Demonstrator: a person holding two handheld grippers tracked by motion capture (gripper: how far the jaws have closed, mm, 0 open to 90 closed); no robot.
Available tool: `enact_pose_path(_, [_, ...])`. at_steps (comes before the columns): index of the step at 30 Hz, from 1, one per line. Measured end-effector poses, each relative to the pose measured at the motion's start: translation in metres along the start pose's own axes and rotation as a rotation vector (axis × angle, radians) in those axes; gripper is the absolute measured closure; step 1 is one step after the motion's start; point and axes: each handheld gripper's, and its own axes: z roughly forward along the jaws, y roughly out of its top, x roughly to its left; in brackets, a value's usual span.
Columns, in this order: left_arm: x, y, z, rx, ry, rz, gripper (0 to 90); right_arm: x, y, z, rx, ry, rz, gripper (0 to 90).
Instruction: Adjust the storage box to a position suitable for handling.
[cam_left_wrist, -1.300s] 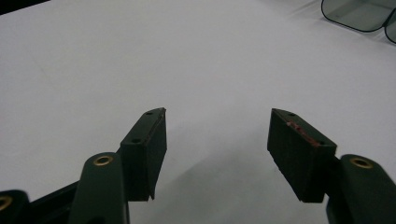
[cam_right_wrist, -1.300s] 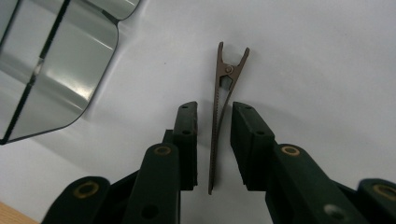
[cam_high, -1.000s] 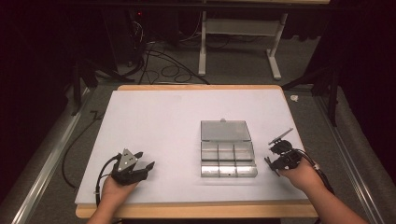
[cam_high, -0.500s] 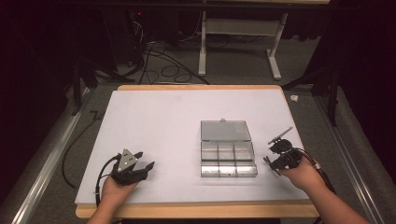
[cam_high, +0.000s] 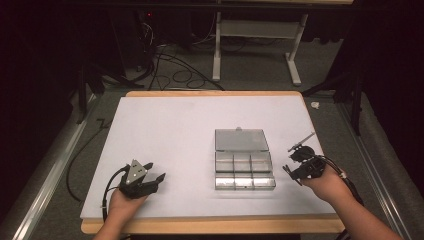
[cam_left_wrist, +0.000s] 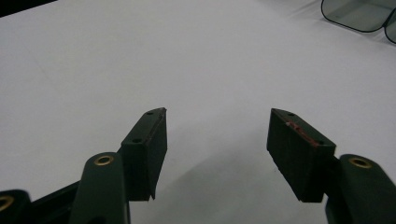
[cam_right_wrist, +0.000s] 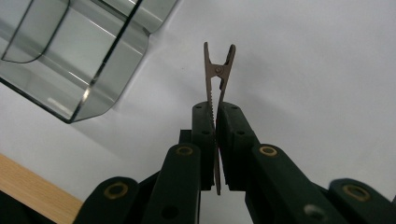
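Metal clip (cam_right_wrist: 216, 88) is pinched flat by right gripper (cam_right_wrist: 216, 126) near table's right edge, ready for compartment box (cam_high: 244, 167); left gripper (cam_left_wrist: 217, 140) is spread, idle.

lab: floor cables (cam_high: 170, 70), dark surroundings

Light falls from above onto the white table top (cam_high: 170, 130), which is bright and evenly lit in the high view, while the floor and the far room sink into near black with only dim cables and a table frame showing. That view is soft and a little grainy, with faint shadows under the clear box (cam_high: 244, 160) and both hands. In the gripper views the near jaws are dark and slightly blurred, soft grey shadows lie beneath them, the box walls carry thin bright glints, and the metal clip (cam_right_wrist: 215, 79) is fairly sharp.
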Motion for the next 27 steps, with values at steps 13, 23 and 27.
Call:
enact_pose_path(13, [0.000,0.000,0.000,0.001,-0.001,0.000,38.6,0.009,0.011,-0.012,-0.021,0.003,-0.025,86.4])
enact_pose_path(23, [0.000,0.000,0.000,-0.003,-0.001,-0.001,38.6,0.021,0.027,-0.021,-0.037,0.009,-0.052,86.4])
enact_pose_path(27, [0.000,0.000,0.000,-0.004,-0.002,-0.003,38.6,0.026,0.033,-0.024,-0.046,0.013,-0.074,86.5])
